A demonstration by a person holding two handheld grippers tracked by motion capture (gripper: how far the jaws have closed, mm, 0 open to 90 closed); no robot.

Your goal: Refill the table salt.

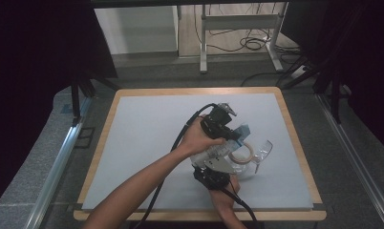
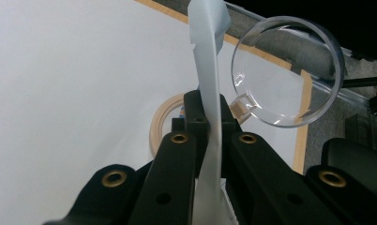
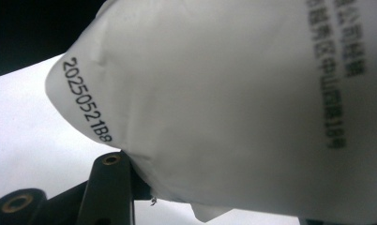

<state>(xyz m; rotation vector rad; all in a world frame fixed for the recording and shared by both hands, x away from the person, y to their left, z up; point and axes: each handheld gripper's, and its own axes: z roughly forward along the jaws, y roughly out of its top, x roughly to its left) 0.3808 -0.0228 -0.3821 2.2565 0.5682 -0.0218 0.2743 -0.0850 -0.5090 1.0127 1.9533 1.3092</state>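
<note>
place: lab recording booth | evidence: black curtains, metal frame rails, floor cables, mat-covered table

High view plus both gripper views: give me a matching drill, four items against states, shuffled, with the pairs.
1. left gripper
2. right gripper
3. clear cup
4. tape ring

a. lying flat on the white mat
b. see-through, with a handle
c. pinching the bag's flat edge
d. clamped on the bag's bulging body, printed with a date code

Pairs: 1-c, 2-d, 3-b, 4-a

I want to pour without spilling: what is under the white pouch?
Below the white pouch sit a tape ring and a clear measuring cup. Its body covers the cup's near side.
</note>
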